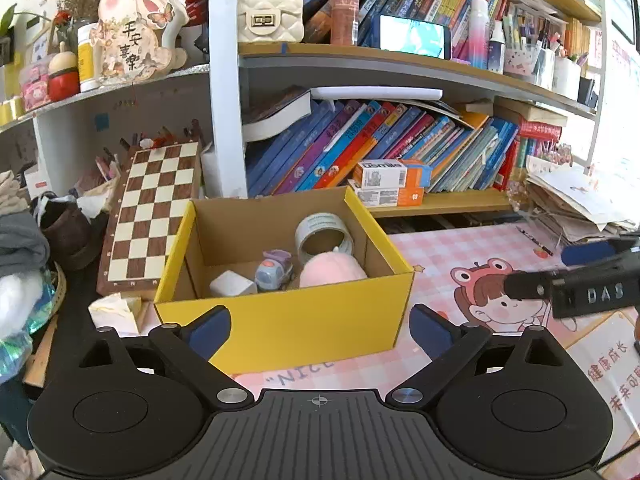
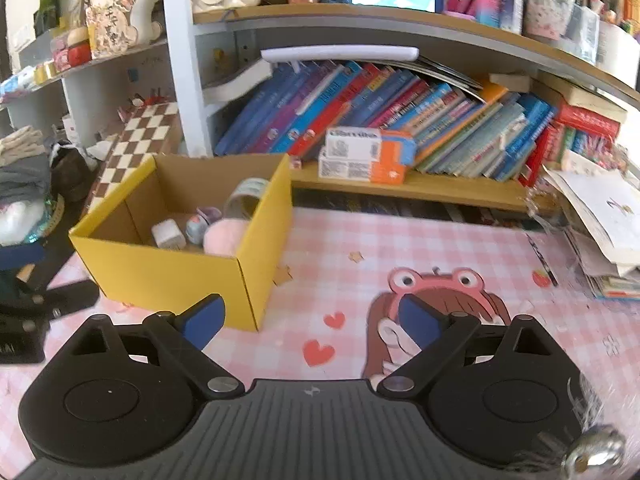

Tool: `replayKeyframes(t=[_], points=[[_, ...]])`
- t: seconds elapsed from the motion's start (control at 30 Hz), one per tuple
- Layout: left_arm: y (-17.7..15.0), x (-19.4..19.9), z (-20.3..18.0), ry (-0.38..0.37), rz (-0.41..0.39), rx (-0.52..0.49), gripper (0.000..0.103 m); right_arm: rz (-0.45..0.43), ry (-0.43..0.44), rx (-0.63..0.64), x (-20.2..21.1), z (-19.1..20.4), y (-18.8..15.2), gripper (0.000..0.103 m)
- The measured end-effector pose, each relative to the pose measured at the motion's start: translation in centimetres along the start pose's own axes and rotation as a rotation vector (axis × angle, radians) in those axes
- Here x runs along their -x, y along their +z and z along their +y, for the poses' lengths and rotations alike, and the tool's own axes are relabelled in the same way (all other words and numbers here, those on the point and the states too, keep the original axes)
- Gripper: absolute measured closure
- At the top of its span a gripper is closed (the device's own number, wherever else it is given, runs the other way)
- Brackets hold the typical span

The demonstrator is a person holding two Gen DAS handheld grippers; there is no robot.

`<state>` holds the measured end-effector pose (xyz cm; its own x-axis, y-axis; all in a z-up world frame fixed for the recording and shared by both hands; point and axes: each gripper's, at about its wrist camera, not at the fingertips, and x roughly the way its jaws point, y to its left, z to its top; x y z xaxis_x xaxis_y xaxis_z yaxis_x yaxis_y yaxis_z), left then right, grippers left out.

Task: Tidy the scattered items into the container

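On the far left, a wooden chessboard with brown and cream squares leans against the shelving, touching the left wall of the box. Yellow cardboard box: rectangular, open-topped, raw brown inside, standing on a pink checked mat printed with a cartoon figure. Contents, left to right: white cube-shaped block, small grey-blue plastic toy, pink fuzzy rounded plush, and behind them a tape roll standing on edge with a cardboard core. Left gripper sits near the box's front wall, blue-padded fingers spread wide, nothing between them. Right gripper is over the mat just right of the box, fingers likewise spread and empty. Far right, slanted glossy books fill the shelf; loose papers are stacked beside the mat.
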<state>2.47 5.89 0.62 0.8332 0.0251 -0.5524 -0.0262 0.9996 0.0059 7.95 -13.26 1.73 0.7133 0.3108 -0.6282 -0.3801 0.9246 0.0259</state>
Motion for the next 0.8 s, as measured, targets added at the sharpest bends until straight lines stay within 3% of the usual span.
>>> replayKeyframes(t=[0.63,0.8], points=[[-2.9,0.3,-2.6,0.04,0.045,0.042,0.005,0.007,-0.092,-0.014,0.9,0.0,-5.4,0.001],[-3.0,-0.2,-3.4,0.036,0.069,-0.005,0.005,0.023,-0.088,0.012,0.5,0.4,-5.6,0.0]])
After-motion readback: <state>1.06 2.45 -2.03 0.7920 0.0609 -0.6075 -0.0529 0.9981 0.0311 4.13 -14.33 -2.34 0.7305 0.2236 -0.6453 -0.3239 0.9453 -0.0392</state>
